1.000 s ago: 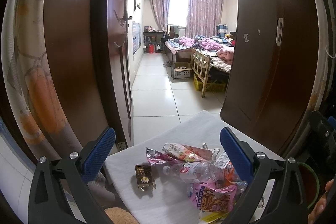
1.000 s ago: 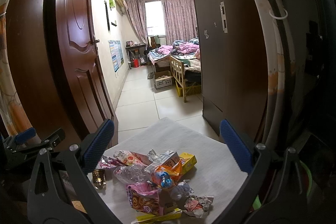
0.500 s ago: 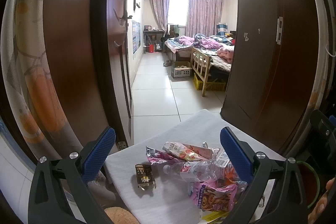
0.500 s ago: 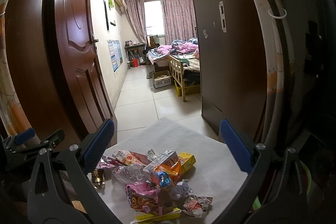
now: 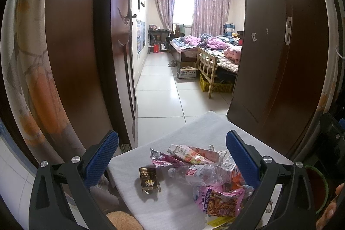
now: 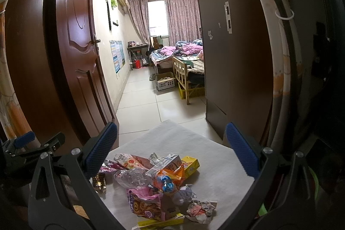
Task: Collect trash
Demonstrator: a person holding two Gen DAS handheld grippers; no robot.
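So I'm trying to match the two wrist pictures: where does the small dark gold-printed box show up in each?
Left wrist: the small dark box lies low and left of centre on the white mat, apart from the pile, left of the clear bottle.
Right wrist: the box sits low at the left, beside the left fingertip, left of the bottle.
Shared landmark: the pink snack bag.

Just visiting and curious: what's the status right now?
Left gripper open, empty. Right gripper open, empty. Trash pile on the white pad, untouched. Nothing in the way.
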